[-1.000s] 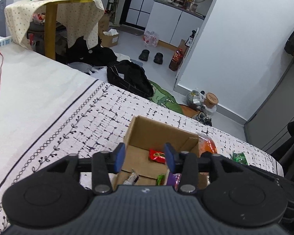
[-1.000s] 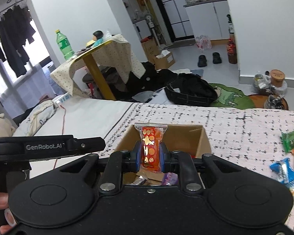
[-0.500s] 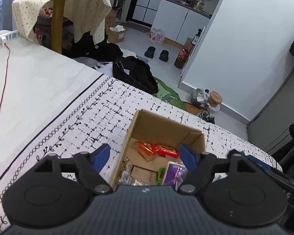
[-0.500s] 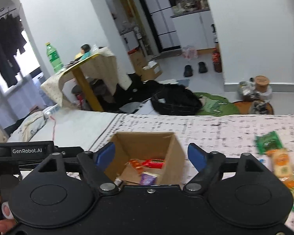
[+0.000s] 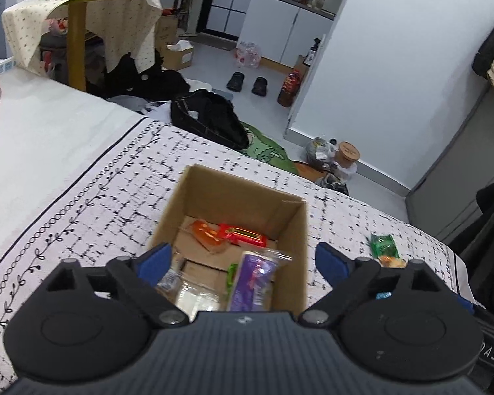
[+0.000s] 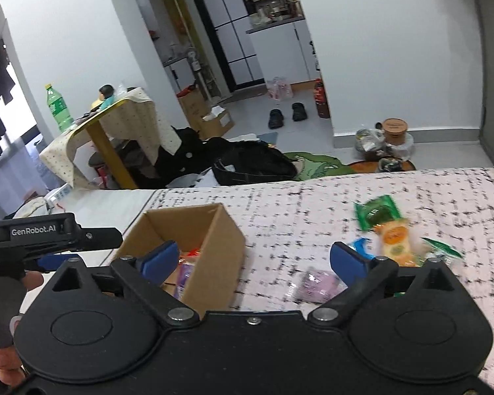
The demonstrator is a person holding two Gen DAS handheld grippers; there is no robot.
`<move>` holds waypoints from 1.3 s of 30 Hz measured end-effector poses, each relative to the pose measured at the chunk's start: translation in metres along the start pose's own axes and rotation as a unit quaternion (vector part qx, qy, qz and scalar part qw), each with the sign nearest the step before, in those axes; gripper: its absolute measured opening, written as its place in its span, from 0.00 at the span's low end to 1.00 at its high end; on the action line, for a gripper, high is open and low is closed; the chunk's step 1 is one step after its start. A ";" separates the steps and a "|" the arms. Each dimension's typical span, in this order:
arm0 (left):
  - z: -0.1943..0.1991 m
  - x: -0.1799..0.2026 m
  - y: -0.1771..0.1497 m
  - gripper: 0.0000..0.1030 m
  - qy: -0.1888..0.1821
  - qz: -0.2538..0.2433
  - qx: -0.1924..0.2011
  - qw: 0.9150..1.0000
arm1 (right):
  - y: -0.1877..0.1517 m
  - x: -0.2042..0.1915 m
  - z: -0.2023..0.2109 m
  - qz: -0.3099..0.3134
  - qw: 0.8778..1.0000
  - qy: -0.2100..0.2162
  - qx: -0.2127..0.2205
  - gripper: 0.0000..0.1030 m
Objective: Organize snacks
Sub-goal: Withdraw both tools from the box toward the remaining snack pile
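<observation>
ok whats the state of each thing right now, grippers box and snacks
left gripper: open, nothing between the jaws
right gripper: open, empty
cardboard box: open-topped, partly filled
purple packet: in the box, leaning
loose snacks: on the bedspread, outside the box

R gripper (image 6: 253,260) had an orange snack pack pinched over the cardboard box (image 6: 214,243); its jaws have just been opening, nothing between them now, and its view has swung right toward the loose snacks (image 6: 392,237) on the bedspread. L gripper (image 5: 243,256) jaws have just been opening too, empty, w/ box (image 5: 293,230) interior more exposed. An orange pack (image 5: 207,235) now lies inside beside the red one (image 5: 243,234).
</observation>
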State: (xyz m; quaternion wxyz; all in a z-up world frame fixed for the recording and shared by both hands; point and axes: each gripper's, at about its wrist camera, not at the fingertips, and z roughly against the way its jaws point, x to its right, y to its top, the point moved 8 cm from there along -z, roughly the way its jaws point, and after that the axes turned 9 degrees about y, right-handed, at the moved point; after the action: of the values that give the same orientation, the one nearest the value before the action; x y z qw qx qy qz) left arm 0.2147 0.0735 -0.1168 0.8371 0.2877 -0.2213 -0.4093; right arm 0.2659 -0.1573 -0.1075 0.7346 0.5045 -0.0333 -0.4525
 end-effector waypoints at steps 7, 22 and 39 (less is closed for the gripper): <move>0.006 0.023 -0.015 1.00 -0.010 -0.015 0.004 1.000 | -0.008 0.025 0.021 -0.016 1.000 -0.016 0.006 1.00; 0.016 0.082 -0.056 1.00 -0.054 -0.073 -0.022 0.996 | -0.025 0.068 0.052 -0.046 0.998 -0.043 0.009 1.00; 0.012 0.127 -0.086 0.99 -0.050 -0.101 -0.017 0.993 | -0.038 0.111 0.065 -0.077 0.995 -0.069 -0.004 0.98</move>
State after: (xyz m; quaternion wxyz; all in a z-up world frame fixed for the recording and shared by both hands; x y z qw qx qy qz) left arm 0.2314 -0.0757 -0.1480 0.7841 0.2738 -0.2253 -0.5094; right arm 0.2744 -0.2838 -0.1509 0.6953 0.4703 -0.0430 -0.5418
